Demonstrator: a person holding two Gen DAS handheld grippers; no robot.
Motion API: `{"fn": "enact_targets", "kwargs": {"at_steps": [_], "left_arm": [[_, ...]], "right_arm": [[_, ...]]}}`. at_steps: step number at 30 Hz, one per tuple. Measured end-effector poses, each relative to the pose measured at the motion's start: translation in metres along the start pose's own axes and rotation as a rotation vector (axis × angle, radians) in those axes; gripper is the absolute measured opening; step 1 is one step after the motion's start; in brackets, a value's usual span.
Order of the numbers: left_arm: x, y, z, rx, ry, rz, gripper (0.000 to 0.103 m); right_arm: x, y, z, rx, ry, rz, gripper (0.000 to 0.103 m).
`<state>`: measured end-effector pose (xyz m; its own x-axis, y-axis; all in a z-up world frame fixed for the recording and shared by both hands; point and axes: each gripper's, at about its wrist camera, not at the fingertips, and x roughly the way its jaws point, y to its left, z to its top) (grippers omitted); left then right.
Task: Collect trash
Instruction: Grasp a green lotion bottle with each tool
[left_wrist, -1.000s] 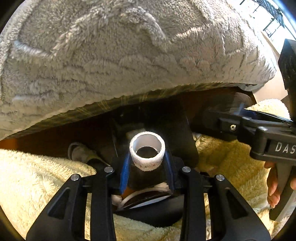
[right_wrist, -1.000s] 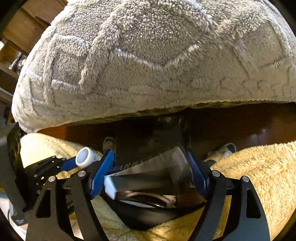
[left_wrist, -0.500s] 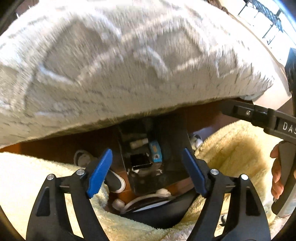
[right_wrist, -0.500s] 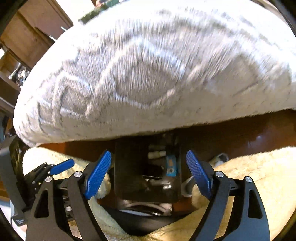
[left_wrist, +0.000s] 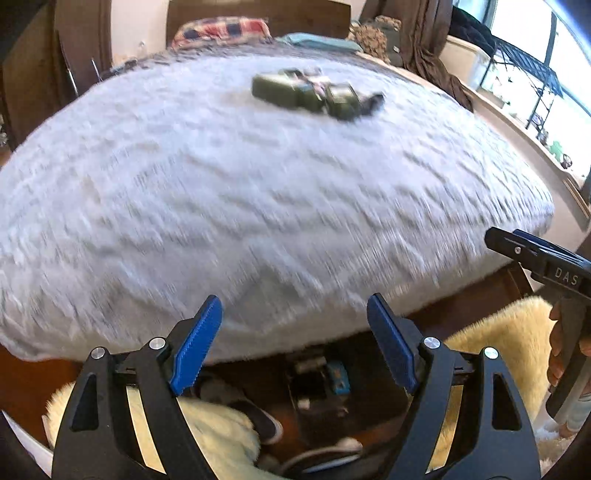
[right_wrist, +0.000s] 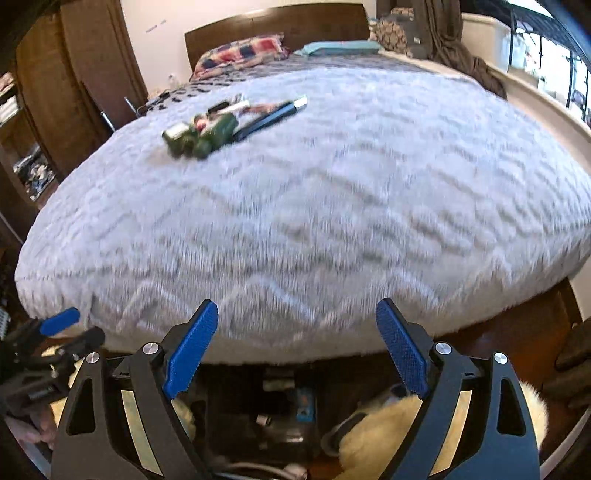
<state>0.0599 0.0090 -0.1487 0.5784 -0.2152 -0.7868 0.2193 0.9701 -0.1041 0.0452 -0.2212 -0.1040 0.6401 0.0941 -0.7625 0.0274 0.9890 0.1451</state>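
A cluster of trash lies on the grey fluffy bed cover (left_wrist: 258, 192): green packets (left_wrist: 314, 94) and a dark strip, seen in the left wrist view; in the right wrist view the green packets (right_wrist: 199, 138) lie beside a dark blue stick (right_wrist: 269, 118). My left gripper (left_wrist: 295, 343) is open and empty, over the bed's foot edge. My right gripper (right_wrist: 297, 349) is open and empty, also at the foot edge. A dark bin (left_wrist: 317, 384) with several pieces of trash inside stands on the floor below; it also shows in the right wrist view (right_wrist: 284, 402).
A cream fluffy rug (left_wrist: 498, 343) covers the floor around the bin. A shoe (left_wrist: 258, 417) lies by it. Pillows (right_wrist: 240, 51) and a wooden headboard (right_wrist: 277, 26) are at the far end. A wooden wardrobe (right_wrist: 74, 92) stands left. The right gripper's body (left_wrist: 546, 266) shows in the left wrist view.
Both grippers let go of what they held over the bin, a white roll on the left and a dark wrapper on the right, then opened and rose to look across the bed.
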Motion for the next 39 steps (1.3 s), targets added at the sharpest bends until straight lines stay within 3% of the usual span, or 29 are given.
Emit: {"fn": "enact_targets", "kwargs": {"at_steps": [6, 16, 25, 30, 38, 39], "left_arm": [[0.013, 0.01, 0.039, 0.001, -0.029, 0.035, 0.077], [0.042, 0.021, 0.088, 0.018, -0.047, 0.063, 0.077], [0.054, 0.027, 0.108, 0.014, -0.056, 0.063, 0.077], [0.057, 0.029, 0.115, 0.012, -0.058, 0.058, 0.077], [0.059, 0.033, 0.125, 0.006, -0.068, 0.07, 0.077], [0.058, 0.033, 0.126, 0.006, -0.07, 0.069, 0.077]], "right_arm": [[0.013, 0.008, 0.037, -0.02, -0.05, -0.008, 0.088], [0.057, 0.043, 0.11, -0.014, -0.088, 0.065, 0.089], [0.111, 0.087, 0.155, -0.026, -0.04, 0.087, 0.088], [0.138, 0.097, 0.163, -0.025, 0.018, 0.078, 0.068], [0.152, 0.107, 0.165, -0.091, -0.007, 0.002, 0.064], [0.151, 0.106, 0.165, -0.093, -0.011, -0.007, 0.053]]}}
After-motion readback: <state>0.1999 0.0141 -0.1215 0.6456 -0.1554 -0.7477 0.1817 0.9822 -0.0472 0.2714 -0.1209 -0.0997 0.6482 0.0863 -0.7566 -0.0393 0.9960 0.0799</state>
